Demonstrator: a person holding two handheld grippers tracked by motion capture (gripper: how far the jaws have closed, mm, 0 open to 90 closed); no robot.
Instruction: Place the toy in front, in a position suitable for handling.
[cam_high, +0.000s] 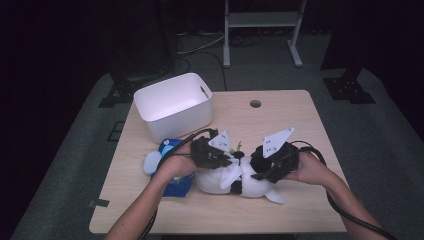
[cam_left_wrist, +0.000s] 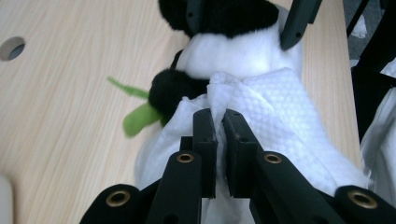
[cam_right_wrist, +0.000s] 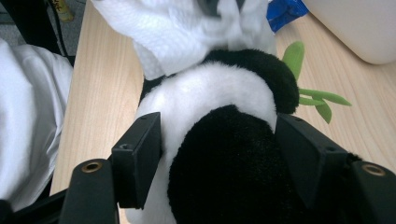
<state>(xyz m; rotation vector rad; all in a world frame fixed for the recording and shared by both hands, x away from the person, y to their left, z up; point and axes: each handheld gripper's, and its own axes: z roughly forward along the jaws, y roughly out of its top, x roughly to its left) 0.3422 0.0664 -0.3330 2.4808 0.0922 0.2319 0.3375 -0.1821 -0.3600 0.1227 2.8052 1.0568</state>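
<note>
High view: on the light wooden counter (cam_high: 280, 115) a plush panda (cam_high: 250, 184) lies at about 6 o'clock of the counter's middle, partly wrapped in a white paper towel (cam_high: 220, 176). The left tool (cam_high: 216, 154) sits on the towel at the panda's 9 o'clock end; the right tool (cam_high: 272, 162) sits at its 3 o'clock end. A white plastic bin (cam_high: 172, 106) stands at 10 o'clock, just clear of the left tool. A blue packet (cam_high: 172, 147) lies under the left forearm; its print is too small to read. A round cable hole (cam_high: 255, 103) shows at 12 o'clock. From 12 to 3 o'clock the counter is bare out to its edge; the near edge at 6 o'clock is bare in front of the panda.

Left gripper view: the left tool's jaws are together, pinching a raised fold of the paper towel (cam_left_wrist: 261, 100). The panda (cam_left_wrist: 233, 51) lies past them at 12 o'clock, green fabric leaves (cam_left_wrist: 140, 116) at 9 o'clock, bare wood beyond.

Right gripper view: the right tool's jaws stand apart on either side of the panda's black-and-white body (cam_right_wrist: 224, 140), which fills the gap; whether the pads press it I cannot tell. The leaves (cam_right_wrist: 317, 95) lie at 2 o'clock, the bin's wall (cam_right_wrist: 359, 28) at 1 o'clock. No writing reads.
</note>
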